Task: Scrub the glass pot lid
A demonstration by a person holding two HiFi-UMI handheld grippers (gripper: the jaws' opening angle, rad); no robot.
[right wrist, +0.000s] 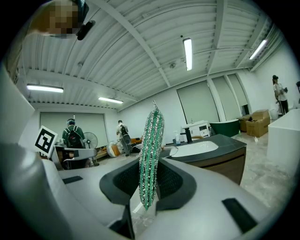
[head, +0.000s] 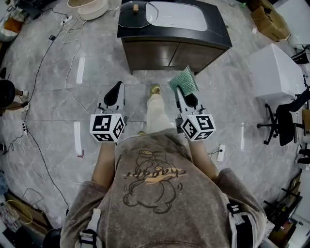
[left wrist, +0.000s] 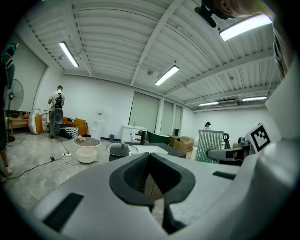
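Observation:
The glass pot lid [head: 134, 13] with a wooden knob lies on the dark sink cabinet's top [head: 218, 30], left of the white basin [head: 178, 17]; it also shows in the left gripper view [left wrist: 121, 149]. My right gripper [head: 180, 90] is shut on a green glittery scrubbing sponge [head: 184, 81], which stands edge-on between its jaws [right wrist: 151, 157]. My left gripper [head: 115, 93] is shut with nothing in it [left wrist: 151, 174]. Both are held out in front of the person, well short of the cabinet.
A white bowl-shaped unit [head: 89, 7] and cables [head: 51, 58] lie on the floor at far left. A white box [head: 274, 72] and an office chair [head: 283, 121] stand at right, cardboard boxes [head: 269, 19] beyond. People [right wrist: 74, 136] stand in the distance.

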